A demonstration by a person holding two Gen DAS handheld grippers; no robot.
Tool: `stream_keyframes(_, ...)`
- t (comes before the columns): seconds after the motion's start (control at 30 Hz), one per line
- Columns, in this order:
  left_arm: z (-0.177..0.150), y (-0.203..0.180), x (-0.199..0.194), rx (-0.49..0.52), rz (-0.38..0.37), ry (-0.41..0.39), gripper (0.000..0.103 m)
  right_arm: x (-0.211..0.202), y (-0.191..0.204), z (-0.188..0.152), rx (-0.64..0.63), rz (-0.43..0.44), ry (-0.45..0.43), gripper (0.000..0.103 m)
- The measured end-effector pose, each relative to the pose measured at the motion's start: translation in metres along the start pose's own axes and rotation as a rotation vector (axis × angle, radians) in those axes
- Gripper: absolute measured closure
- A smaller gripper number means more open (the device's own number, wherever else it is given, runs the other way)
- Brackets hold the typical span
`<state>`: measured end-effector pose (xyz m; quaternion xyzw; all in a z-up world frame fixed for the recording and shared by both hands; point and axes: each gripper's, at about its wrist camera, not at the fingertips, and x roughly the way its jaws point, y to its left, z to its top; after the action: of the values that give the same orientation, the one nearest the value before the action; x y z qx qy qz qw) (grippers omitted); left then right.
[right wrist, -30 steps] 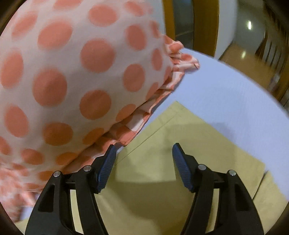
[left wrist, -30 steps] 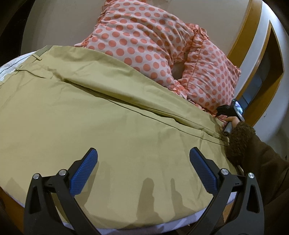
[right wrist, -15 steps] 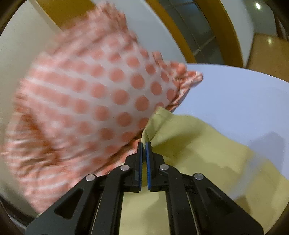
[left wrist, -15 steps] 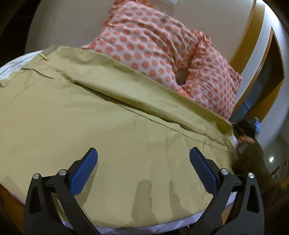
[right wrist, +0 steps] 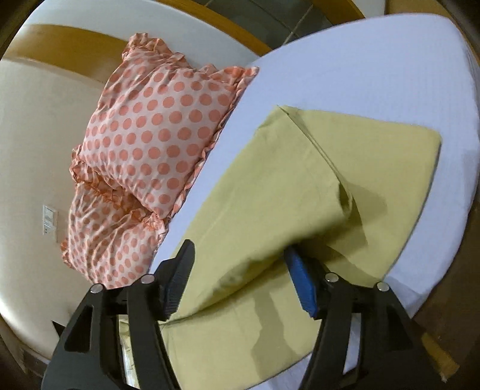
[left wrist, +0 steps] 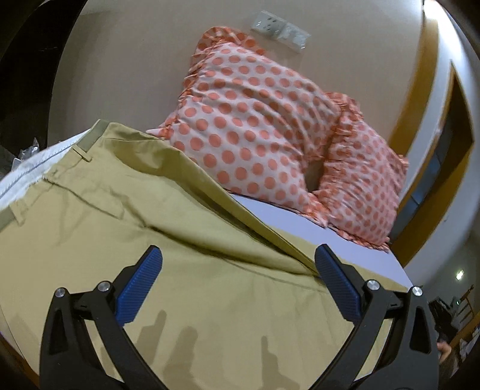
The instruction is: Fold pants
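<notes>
Khaki pants [left wrist: 126,216] lie spread on a bed with a white sheet [right wrist: 375,69]. In the left wrist view the waistband [left wrist: 90,141] is at the upper left and one leg lies folded over the other along a diagonal edge. My left gripper [left wrist: 237,282] is open and empty just above the cloth. In the right wrist view the pants [right wrist: 285,192] run from the hems at the upper right toward me, with the upper leg draped loosely. My right gripper [right wrist: 240,279] is open, its fingers on either side of a raised fold, not clamping it.
Two pink pillows with orange dots [left wrist: 270,135] lean against the beige wall at the bed's head; they also show in the right wrist view [right wrist: 156,144]. A wall socket [left wrist: 279,27] sits above them. The bed's wooden edge [right wrist: 435,354] is at the lower right.
My right gripper shut on the pant-leg hem near the pillow, pulled it back across the bed, and has now opened. The left gripper tilted up; the pants shifted away from the pillows.
</notes>
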<state>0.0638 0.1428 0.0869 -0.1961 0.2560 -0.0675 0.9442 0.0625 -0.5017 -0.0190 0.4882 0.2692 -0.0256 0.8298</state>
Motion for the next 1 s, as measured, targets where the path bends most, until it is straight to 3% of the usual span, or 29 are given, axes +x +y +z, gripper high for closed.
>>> stream_keyframes(0.03, 0.009, 0.002, 0.009, 0.001, 0.007, 0.012, 0.002, 0.002, 0.001, -0.001, -0.011, -0.013, -0.002, 0.045)
stream_keyframes(0.1, 0.022, 0.005, 0.027, 0.002, 0.018, 0.045, 0.002, 0.007, 0.0, 0.0, -0.016, -0.041, 0.001, 0.075)
stream_keyframes(0.13, 0.028, 0.006, 0.038, 0.002, 0.026, 0.065, 0.002, 0.007, -0.004, -0.001, -0.015, -0.016, 0.012, 0.096)
stream_keyframes(0.3, 0.061, 0.011, 0.118, 0.016, 0.133, 0.199, 0.006, -0.009, 0.003, 0.002, -0.086, 0.06, -0.064, 0.097)
stream_keyframes(0.43, 0.078, 0.024, 0.176, -0.108, 0.117, 0.316, 0.016, -0.017, 0.008, 0.006, -0.093, 0.089, -0.077, 0.097)
stream_keyframes(0.53, 0.093, 0.029, 0.195, -0.161, 0.123, 0.273, 0.016, -0.02, 0.009, 0.007, -0.106, 0.08, -0.08, 0.097)
stream_keyframes(0.6, 0.099, 0.029, 0.208, -0.144, 0.179, 0.282, 0.016, -0.021, 0.009, 0.006, -0.108, 0.081, -0.078, 0.097)
stream_keyframes(0.63, 0.1, 0.031, 0.218, -0.133, 0.23, 0.311, 0.027, -0.02, 0.009, 0.006, -0.107, 0.081, -0.08, 0.097)
stream_keyframes(0.67, 0.099, 0.037, 0.228, -0.125, 0.29, 0.358, 0.058, -0.02, 0.009, 0.006, -0.106, 0.082, -0.081, 0.097)
stream_keyframes(0.7, 0.097, 0.041, 0.229, -0.129, 0.309, 0.381, 0.073, -0.02, 0.009, 0.007, -0.107, 0.09, -0.084, 0.097)
stream_keyframes(0.73, 0.093, 0.046, 0.222, -0.145, 0.305, 0.393, 0.089, -0.021, 0.011, 0.008, -0.112, 0.099, -0.088, 0.097)
stream_keyframes(0.77, 0.089, 0.048, 0.206, -0.151, 0.283, 0.377, 0.092, -0.023, 0.013, 0.01, -0.119, 0.104, -0.097, 0.097)
stream_keyframes(0.83, 0.083, 0.045, 0.172, -0.12, 0.256, 0.343, 0.093, -0.03, 0.018, 0.013, -0.132, 0.115, -0.125, 0.097)
stream_keyframes(1.0, 0.031, 0.028, 0.032, -0.011, 0.191, 0.223, 0.091, -0.064, 0.021, 0.018, -0.149, 0.121, -0.216, 0.097)
